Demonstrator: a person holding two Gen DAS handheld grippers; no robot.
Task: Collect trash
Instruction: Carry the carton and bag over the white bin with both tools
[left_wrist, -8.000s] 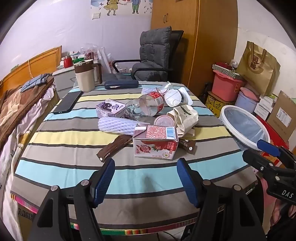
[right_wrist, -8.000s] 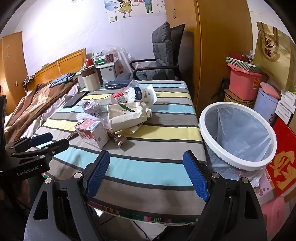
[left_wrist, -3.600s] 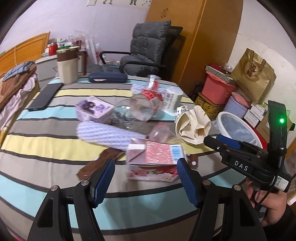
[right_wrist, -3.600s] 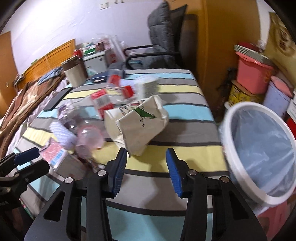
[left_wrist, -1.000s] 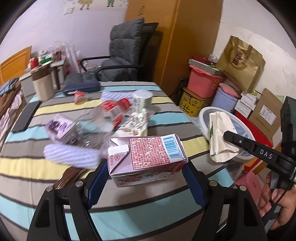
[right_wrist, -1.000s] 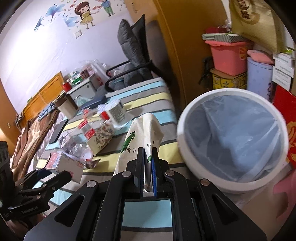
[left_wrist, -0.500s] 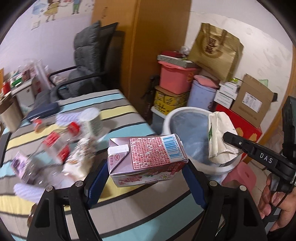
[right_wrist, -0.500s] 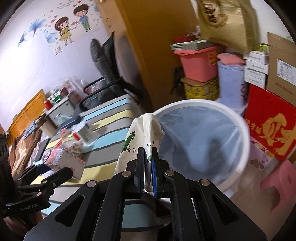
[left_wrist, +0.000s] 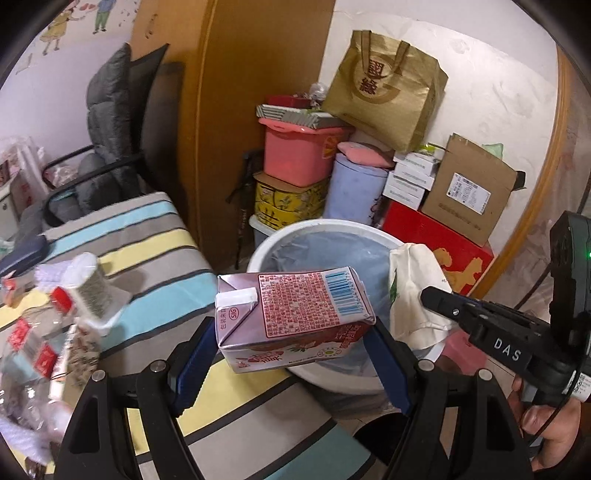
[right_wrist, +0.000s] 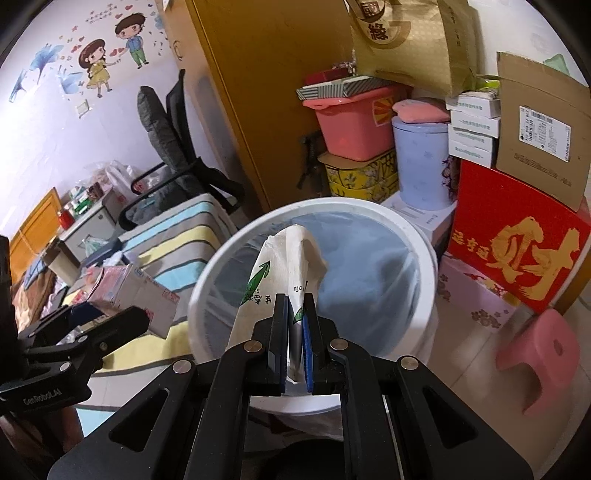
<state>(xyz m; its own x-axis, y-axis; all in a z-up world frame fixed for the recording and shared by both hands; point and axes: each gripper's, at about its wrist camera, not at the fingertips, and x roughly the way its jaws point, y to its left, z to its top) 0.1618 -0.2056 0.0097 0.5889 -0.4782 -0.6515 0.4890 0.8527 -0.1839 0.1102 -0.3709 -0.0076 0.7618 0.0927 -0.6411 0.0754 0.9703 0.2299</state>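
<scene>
Both handheld grippers are matte black with angular, triangulated arms fixed by round silver screws, and each finger carries a flat blue pad. The left gripper (left_wrist: 293, 339) bears white "GenRobot.AI" lettering on its side in the right wrist view. The right gripper (right_wrist: 294, 328) reads "DAS" in white (seen from the left wrist camera), with a boxy black module behind it showing a small green light and a white label with tiny black print. A hand (left_wrist: 550, 424) shows below the right gripper's body.
</scene>
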